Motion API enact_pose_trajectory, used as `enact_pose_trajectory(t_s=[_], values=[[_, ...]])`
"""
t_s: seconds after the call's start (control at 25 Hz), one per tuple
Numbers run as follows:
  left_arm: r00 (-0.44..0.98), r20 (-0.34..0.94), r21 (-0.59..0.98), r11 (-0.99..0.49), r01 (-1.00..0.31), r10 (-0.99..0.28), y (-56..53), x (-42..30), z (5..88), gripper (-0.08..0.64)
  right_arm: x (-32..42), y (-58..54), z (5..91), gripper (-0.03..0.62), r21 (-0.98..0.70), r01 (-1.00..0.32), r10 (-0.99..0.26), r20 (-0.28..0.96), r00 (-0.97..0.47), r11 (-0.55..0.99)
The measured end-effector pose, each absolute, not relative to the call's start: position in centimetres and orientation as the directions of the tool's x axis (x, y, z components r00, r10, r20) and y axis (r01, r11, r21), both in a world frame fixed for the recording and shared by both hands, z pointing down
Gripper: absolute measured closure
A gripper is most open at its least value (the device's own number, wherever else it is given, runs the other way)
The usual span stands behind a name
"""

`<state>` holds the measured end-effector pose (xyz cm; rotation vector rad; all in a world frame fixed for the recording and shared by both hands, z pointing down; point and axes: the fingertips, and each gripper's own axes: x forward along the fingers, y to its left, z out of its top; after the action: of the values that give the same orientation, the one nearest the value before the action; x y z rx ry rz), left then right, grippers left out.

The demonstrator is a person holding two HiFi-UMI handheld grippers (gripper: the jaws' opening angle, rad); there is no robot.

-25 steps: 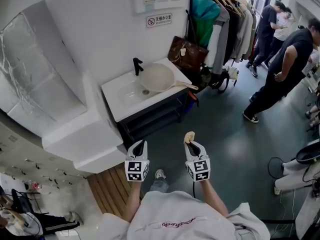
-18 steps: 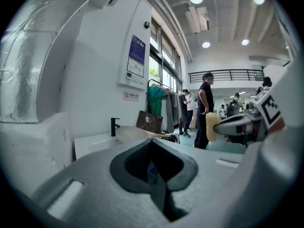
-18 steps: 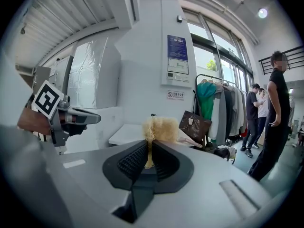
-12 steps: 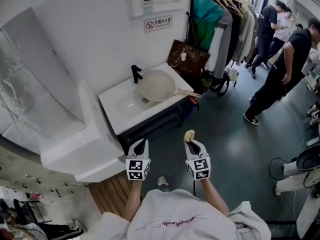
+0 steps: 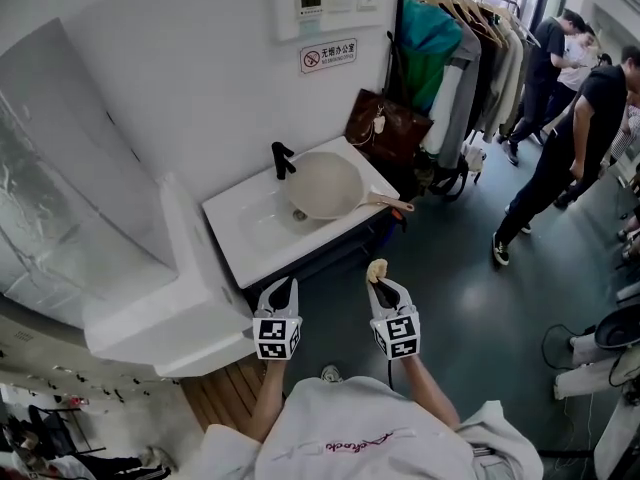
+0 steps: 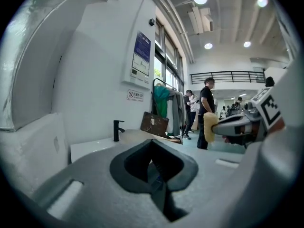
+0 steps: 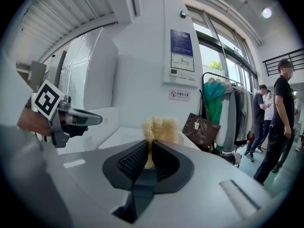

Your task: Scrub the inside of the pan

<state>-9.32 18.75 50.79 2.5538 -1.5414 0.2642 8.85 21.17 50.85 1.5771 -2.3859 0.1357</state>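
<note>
A beige pan (image 5: 322, 185) with a wooden handle (image 5: 392, 203) lies over the right part of a white sink (image 5: 255, 230), next to a black tap (image 5: 283, 158). Both grippers hang in the air in front of the sink, well short of the pan. My right gripper (image 5: 378, 278) is shut on a tan scrub pad (image 5: 377, 269), whose tuft (image 7: 160, 128) sticks out past the jaws. My left gripper (image 5: 281, 290) is shut with nothing in it. In the left gripper view the tap (image 6: 116, 129) and the pad (image 6: 209, 127) show ahead.
The sink cabinet (image 5: 315, 243) stands against a white wall. A brown bag (image 5: 388, 128) and a clothes rack (image 5: 458, 48) are right of it. People (image 5: 570, 138) stand at the far right. A white block (image 5: 170, 298) sits left of the sink, wooden slats (image 5: 220, 388) below.
The view has shifted slightly, so the sink and pan sit a little lower and further right. Both grippers hold the same pose. A person at the right has stepped.
</note>
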Motion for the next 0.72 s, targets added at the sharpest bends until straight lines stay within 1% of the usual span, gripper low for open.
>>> enact_pose_trajectory(t_s=[0.36, 0.72], values=[[0.488, 0.221, 0.04, -0.492, -0.87, -0.844, 14.8, -9.2, 51.0, 0.56, 8.9, 17.9, 51.0, 0.557, 0.08, -0.927, -0.901, 0.279, -0.333, 0.368], [0.497, 0.236, 0.043, -0.502, -0.864, -0.835, 13.2, -10.0, 51.8, 0.56, 8.2, 16.7, 52.1, 0.557, 0.069, -0.933, -0.901, 0.296, -0.318, 0.352]])
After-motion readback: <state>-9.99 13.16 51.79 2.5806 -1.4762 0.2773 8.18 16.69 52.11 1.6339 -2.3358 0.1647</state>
